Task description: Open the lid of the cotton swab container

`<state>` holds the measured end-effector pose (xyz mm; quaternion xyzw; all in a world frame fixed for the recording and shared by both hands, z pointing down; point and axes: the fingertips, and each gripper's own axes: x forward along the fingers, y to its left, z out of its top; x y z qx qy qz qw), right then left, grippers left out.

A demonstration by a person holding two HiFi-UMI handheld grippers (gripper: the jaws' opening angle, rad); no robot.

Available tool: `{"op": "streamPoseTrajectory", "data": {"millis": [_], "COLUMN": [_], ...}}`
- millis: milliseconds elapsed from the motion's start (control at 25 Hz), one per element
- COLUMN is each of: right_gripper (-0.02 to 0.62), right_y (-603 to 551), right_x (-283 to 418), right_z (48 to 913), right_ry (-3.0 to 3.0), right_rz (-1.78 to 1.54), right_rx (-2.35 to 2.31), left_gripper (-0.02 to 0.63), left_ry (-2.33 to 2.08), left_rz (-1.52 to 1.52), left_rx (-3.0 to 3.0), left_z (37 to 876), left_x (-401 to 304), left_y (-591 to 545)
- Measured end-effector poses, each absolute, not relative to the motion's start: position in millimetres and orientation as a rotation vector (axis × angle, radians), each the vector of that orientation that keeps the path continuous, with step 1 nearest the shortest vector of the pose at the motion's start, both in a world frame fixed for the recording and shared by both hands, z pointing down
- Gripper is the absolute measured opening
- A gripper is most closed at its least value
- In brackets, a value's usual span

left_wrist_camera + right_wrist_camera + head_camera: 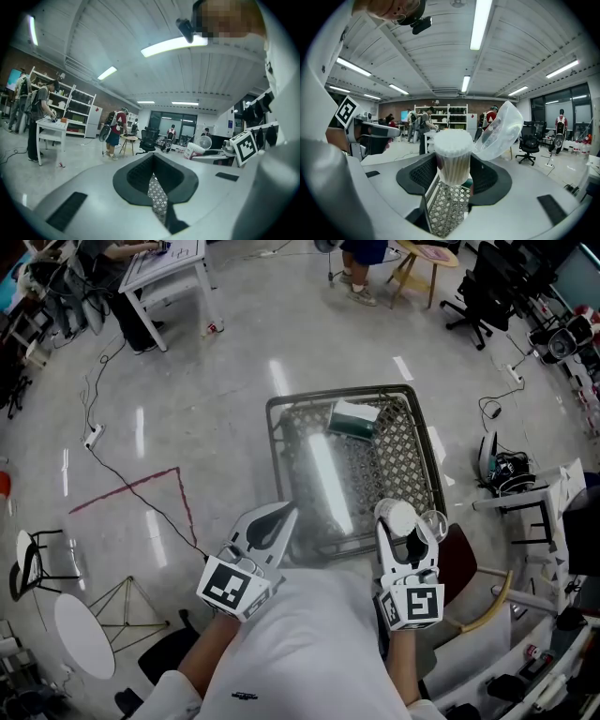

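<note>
Head overhead, gripper views level, basket shared

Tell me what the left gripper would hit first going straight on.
Probably nothing close: the left gripper, shut and empty, points out over the mesh basket, and its own view shows only open floor ahead. Depth is unclear, so it might dip into the basket.

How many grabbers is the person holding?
2. The left gripper, shut and empty, is by the wire cart's near left corner; the right gripper, to its right, holds the cotton swab container, lid open.
</note>
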<state>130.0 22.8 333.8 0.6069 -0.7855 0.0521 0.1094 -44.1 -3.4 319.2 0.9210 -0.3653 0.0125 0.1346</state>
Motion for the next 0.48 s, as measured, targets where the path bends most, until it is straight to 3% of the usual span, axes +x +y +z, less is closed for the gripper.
{"op": "streamPoseTrajectory", "data": {"millis": [480], "right_gripper": [0.213], "right_y": [28.2], "right_x": [124.3], "right_z": [331.0], "right_ry": [-2.324], "right_rz": [0.151], "right_rx": [1.786], "left_gripper": [0.003], "left_ry": [-1.039], "left_rz": [0.034], "left_rx": [2.668], "left_z": [317.6], "left_x": [-39.6], "left_y": [3.4]}}
